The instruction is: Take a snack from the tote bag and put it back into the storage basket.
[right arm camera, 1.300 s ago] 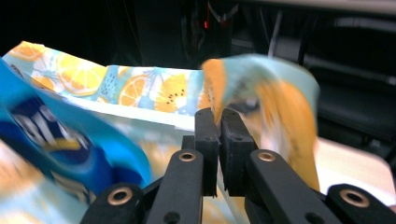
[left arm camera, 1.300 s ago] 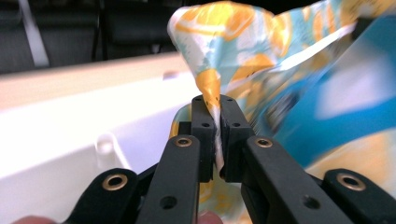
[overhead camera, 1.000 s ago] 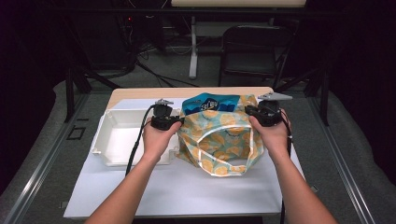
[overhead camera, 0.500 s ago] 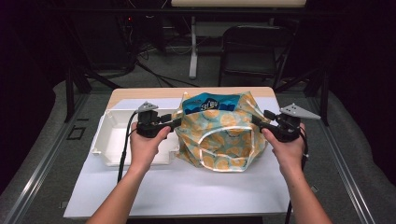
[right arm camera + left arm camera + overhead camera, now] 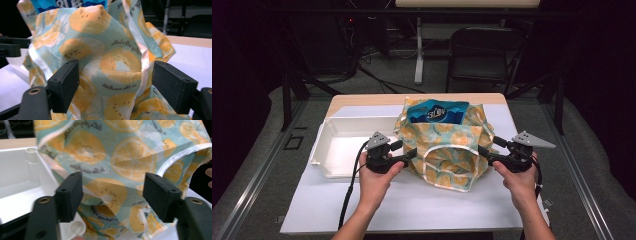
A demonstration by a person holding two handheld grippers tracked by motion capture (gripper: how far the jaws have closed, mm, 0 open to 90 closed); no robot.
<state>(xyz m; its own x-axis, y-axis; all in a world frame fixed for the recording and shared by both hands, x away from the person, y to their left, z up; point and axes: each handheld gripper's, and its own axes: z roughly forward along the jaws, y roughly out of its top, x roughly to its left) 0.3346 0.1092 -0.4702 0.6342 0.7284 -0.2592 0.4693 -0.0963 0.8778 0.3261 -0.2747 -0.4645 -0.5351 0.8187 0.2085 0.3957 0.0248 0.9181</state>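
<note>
A cloth bag point(image 5: 447, 147) printed with orange slices stands in the middle of the white table, and a blue packet point(image 5: 437, 111) sticks out of its top. My left gripper point(image 5: 404, 151) sits at the bag's left side and my right gripper point(image 5: 491, 148) at its right side, both pointing inward. The jaws of both have just been opening. In the left gripper view the left gripper point(image 5: 113, 195) stands open, with the bag's fabric point(image 5: 125, 157) ahead of the pads and no pad pressing on it. The right gripper point(image 5: 115, 82) is likewise open before the fabric point(image 5: 117, 62).
A white plastic tray point(image 5: 328, 150) lies left of the bag, close to my left hand. The white table sheet point(image 5: 422, 205) runs to the front edge. Beyond the table stand a dark chair point(image 5: 482, 50) and a stand leg point(image 5: 419, 50).
Both grippers let go of the bag's upper edges, swung apart and came toward the front, lower along the bag's sides. Their jaws went from shut to open. The bag has slumped slightly.
</note>
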